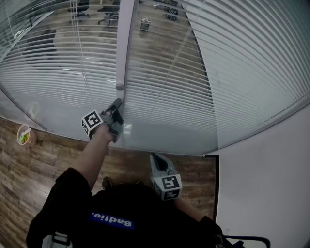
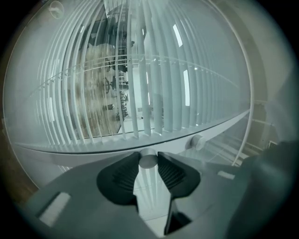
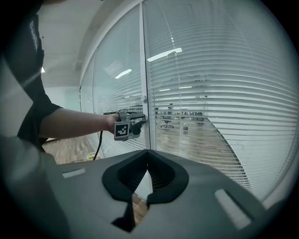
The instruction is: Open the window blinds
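Note:
White slatted blinds hang behind two glass panes, and the room beyond shows through their gaps. On the white frame post between the panes, my left gripper is shut on a small round blind knob. The knob sits between the two dark pads. A second knob is on the same post nearby. In the right gripper view the left gripper reaches level to the post. My right gripper hangs low near my body, shut with nothing in it.
A round container stands on the wooden floor at the left by the glass. A white wall closes the right side. Office chairs stand beyond the glass.

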Demonstrator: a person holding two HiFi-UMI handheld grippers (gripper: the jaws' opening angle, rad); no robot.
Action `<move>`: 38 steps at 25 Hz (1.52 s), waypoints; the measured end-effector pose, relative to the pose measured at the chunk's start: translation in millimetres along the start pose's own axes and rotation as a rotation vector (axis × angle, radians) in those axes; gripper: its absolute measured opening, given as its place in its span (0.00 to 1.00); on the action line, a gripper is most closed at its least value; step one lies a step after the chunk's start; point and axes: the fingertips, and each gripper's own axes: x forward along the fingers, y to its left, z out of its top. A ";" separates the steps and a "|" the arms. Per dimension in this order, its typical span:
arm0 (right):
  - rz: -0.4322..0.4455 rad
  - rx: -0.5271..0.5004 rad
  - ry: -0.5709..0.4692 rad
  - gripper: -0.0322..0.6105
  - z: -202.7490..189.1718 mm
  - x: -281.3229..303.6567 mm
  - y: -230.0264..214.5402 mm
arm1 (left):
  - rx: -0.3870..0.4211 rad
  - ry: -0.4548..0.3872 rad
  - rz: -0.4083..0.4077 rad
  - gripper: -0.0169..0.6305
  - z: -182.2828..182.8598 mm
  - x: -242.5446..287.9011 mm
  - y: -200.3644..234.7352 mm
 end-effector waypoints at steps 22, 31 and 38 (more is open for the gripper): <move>0.007 -0.003 -0.001 0.06 -1.5 0.0 -0.1 | 0.099 0.022 0.023 0.22 1.0 1.3 -1.1; 0.006 0.003 -0.003 0.06 -1.9 1.4 -0.7 | 0.147 0.037 0.056 0.22 1.4 2.1 -0.8; 0.006 0.009 -0.006 0.06 -2.7 0.8 -0.9 | 0.223 0.049 0.102 0.22 1.1 1.9 -1.9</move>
